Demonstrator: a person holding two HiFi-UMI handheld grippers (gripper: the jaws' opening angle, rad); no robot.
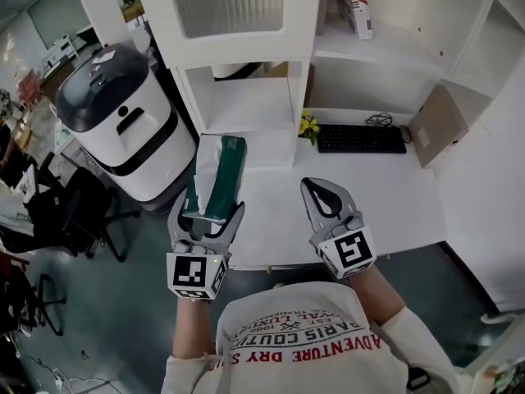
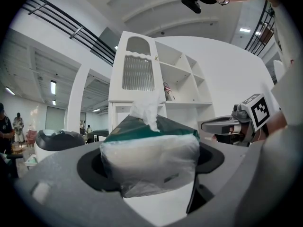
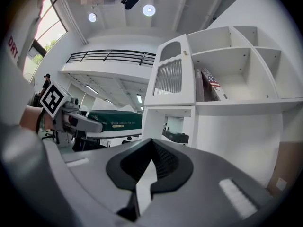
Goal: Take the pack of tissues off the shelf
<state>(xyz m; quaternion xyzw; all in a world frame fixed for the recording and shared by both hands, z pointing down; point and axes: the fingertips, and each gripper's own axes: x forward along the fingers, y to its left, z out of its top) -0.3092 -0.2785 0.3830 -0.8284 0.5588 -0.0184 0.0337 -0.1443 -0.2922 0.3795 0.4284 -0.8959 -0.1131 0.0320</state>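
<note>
1. The pack of tissues [image 1: 215,179] is out of the shelf unit and up in the air. It sits lengthwise between the jaws of the left hand-held gripper [image 1: 207,213] and points away from it toward the shelves.
2. In the left gripper view, those jaws stand wide with the pack's clear-wrapped end filling the gap. The pads press on both its sides, and a loose tissue sheet [image 2: 147,109] sticks up from the green top. That's a proper hold.
3. Ahead of the left hand-held gripper, beyond the pack, is the white shelf [image 1: 246,105]. The open compartment facing it looks bare. I can't say for sure that is where the pack sat, but nothing of the pack touches the shelf now.
4. Over to that gripper's right, the right hand-held gripper [image 1: 318,185] hovers above the white surface [image 1: 410,195]. Its jaws are together with nothing between them, so it's just standing by.
5. Farther ahead of the right hand-held gripper, a black keyboard [image 1: 361,138] lies at the back of the surface. A flag-printed box [image 1: 358,2] stands on a higher shelf, and neither is involved.
6. My read is that the main job is done, because the pack is off the shelf and securely held.
7. What may remain is setting the pack down somewhere, perhaps on the surface to the left hand-held gripper's right. The task doesn't actually ask for that.
</note>
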